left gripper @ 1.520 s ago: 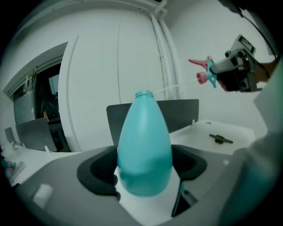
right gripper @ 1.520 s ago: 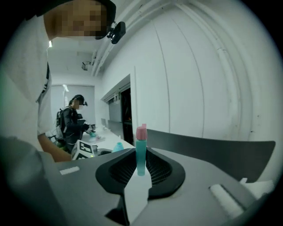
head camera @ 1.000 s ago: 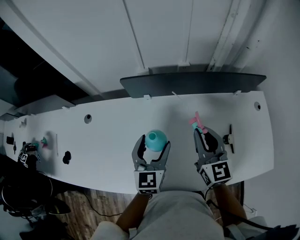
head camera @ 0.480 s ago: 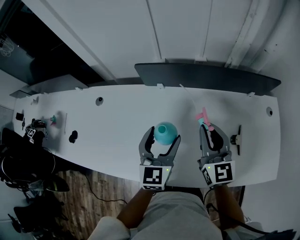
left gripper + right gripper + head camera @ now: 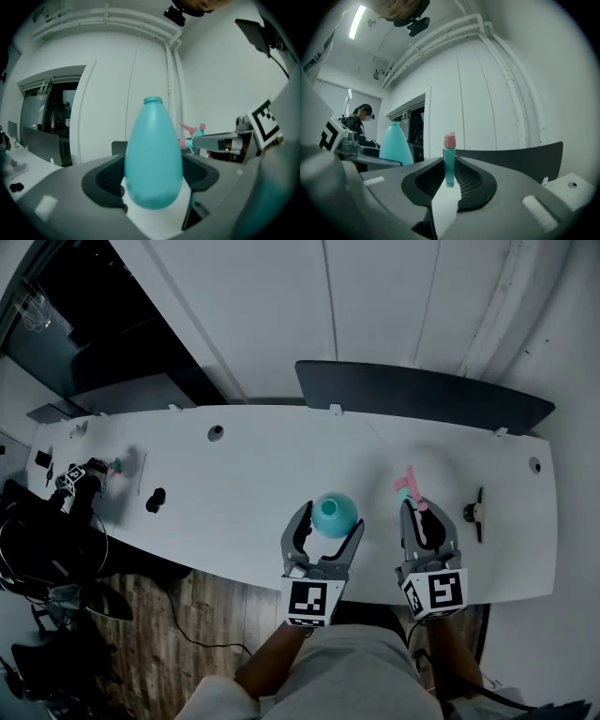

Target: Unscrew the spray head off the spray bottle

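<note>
- The left gripper [image 5: 330,519] is clamped on the teal spray bottle [image 5: 335,512]. In the left gripper view, its two dark pads press the bottle's [image 5: 153,154] lower body from either side.
- The bottle stands upright and its neck is bare and open at the top — the spray head is off.
- The spray head [image 5: 408,486], teal with a pink nozzle and trigger, is to the bottle's right and apart from it.
- The right gripper [image 5: 420,517] holds it. In the right gripper view the jaws stand narrow, pinched on the head's [image 5: 449,159] teal stem, with the pink tip up.
- From that view the bottle [image 5: 395,143] shows to the left of the head, at about the same height.
- The white table [image 5: 234,484] lies below the bottle — a dark panel [image 5: 422,395] stands beyond it, and a small dark object [image 5: 155,498] lies well to its left.
</note>
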Demonstrator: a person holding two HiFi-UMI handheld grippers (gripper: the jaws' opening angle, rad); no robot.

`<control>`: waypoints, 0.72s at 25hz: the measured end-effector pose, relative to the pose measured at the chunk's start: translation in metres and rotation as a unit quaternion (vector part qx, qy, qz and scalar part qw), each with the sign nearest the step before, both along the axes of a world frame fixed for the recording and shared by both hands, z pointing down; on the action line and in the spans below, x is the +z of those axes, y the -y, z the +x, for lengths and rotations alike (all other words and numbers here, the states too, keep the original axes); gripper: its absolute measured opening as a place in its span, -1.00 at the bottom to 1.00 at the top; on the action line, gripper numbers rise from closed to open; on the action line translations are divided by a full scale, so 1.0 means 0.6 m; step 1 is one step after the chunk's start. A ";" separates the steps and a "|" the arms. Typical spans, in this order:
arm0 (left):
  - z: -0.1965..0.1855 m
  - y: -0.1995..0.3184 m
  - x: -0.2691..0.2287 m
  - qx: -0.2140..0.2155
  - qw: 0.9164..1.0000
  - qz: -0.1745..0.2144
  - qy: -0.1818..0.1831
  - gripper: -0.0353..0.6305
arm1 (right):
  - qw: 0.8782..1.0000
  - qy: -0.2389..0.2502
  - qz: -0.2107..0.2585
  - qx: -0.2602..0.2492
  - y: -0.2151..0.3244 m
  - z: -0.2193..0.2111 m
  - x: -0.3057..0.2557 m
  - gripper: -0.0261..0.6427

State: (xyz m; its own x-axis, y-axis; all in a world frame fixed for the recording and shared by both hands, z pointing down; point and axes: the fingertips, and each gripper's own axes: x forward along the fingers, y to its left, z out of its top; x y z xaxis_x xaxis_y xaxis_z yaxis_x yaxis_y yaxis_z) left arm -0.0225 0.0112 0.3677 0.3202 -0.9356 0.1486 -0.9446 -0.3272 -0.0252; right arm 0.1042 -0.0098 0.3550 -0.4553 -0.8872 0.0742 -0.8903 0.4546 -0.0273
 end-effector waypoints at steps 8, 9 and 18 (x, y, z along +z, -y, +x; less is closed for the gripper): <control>-0.097 -0.151 -0.006 0.015 1.000 0.016 -0.005 0.24 | 0.999 -0.009 0.004 0.032 -0.157 -0.074 -0.006 -0.72; -0.109 -0.171 -0.003 0.018 1.000 0.015 -0.001 0.24 | 0.999 -0.006 0.004 0.039 -0.179 -0.079 -0.005 -0.72; -0.112 -0.289 0.019 0.042 0.999 0.002 -0.010 0.24 | 0.997 -0.017 -0.005 0.079 -0.327 -0.058 -0.013 -0.72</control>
